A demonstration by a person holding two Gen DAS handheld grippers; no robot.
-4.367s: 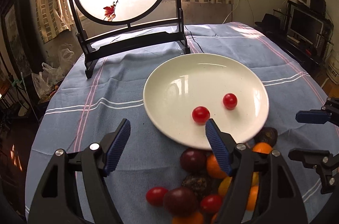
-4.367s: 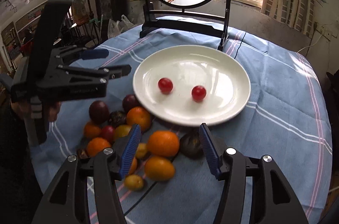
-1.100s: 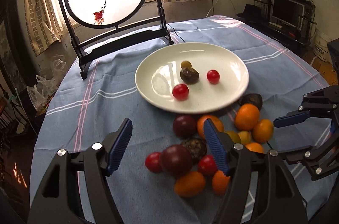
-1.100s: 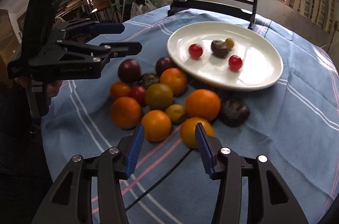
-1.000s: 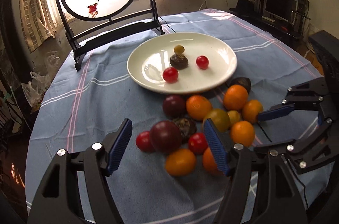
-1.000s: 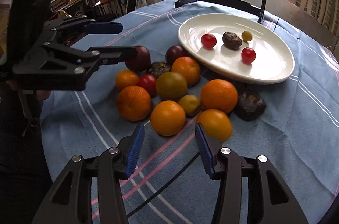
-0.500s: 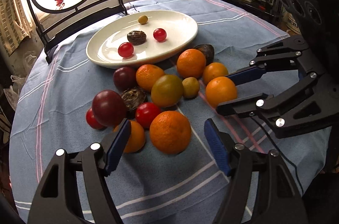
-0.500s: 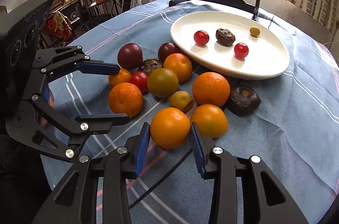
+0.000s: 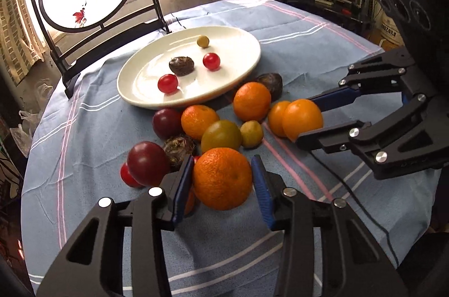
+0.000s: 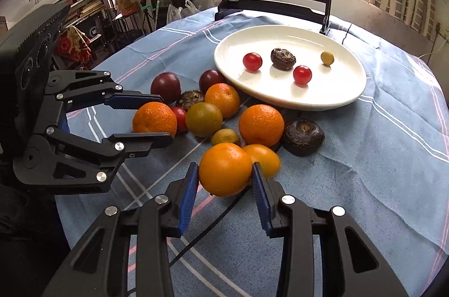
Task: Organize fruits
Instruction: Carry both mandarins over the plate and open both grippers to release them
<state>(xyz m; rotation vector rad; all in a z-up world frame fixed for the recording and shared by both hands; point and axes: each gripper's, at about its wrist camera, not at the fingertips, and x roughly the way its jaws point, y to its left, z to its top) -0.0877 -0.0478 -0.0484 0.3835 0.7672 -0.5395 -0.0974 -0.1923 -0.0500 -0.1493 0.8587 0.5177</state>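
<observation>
Two oranges are in the tongs at once. L tongs [image 9: 223,180] are clenched on a big orange [image 9: 222,178], blue pads touching both its sides; R tongs [image 10: 224,179] grasp a smoother orange [image 10: 225,169] the same way. Can't tell if either fruit has left the cloth yet.

Just ahead of both tongs sits the rest of the pile: more oranges, a greenish one [image 9: 221,136], small yellow ones, dark plums, brown wrinkled fruits, red tomatoes. One plum [image 9: 148,163] and a tomato touch the outer side of the L tongs' left finger. A yellow-orange fruit [image 10: 262,159] sits right behind the R tongs' orange.

Further ahead, beyond the pile, the white plate [image 9: 247,64] holds 2 tomatoes, 1 brown fruit, 1 small yellow one.

Risks, as I judge: round skins could slip from the pads w/ weak squeeze; lifting may nudge neighbours so they roll across the blue cloth [image 9: 308,44]; both tongs heading for the plate together could collide.
</observation>
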